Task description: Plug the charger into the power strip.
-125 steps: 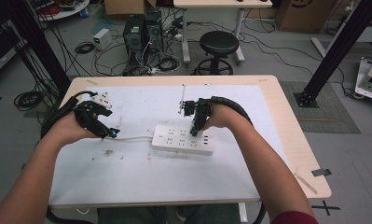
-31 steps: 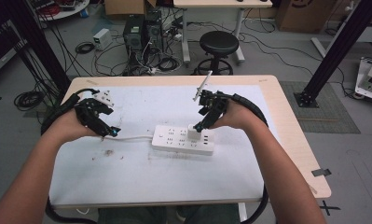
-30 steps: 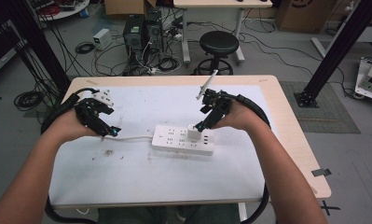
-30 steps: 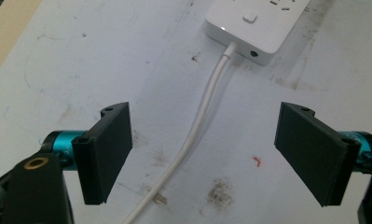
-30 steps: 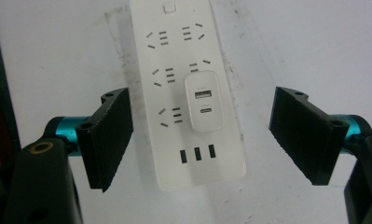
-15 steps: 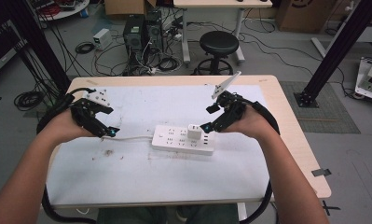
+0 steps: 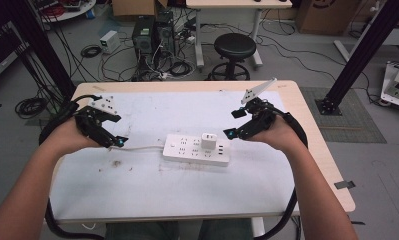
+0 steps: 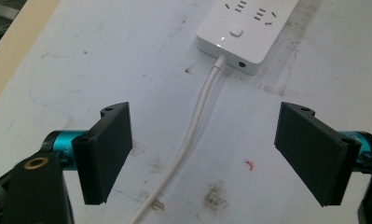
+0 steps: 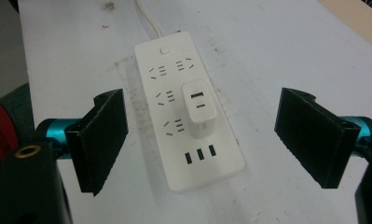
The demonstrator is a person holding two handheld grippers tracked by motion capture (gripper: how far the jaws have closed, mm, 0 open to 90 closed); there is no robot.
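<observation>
A white power strip (image 7: pixel 197 149) with a USB charger (image 7: pixel 208 141) plugged in lies mid-surface. The right gripper (image 7: pixel 231 133), fingers just released wide, hovers beside its right end; the left gripper (image 7: pixel 118 142), fingers spread empty, straddles its cable (image 8: pixel 193 130).

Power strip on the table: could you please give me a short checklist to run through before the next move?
1. White charger seated in the power strip: ok, it sits flush.
2. Right claw open and off the charger: ok, its jaws have just been opening, nothing between them.
3. Left claw open: ok, jaws on either side of the strip's cable, not pressing it.
4. Strip flat on the table: ok.
5. Strip powered: cannot tell.
</observation>
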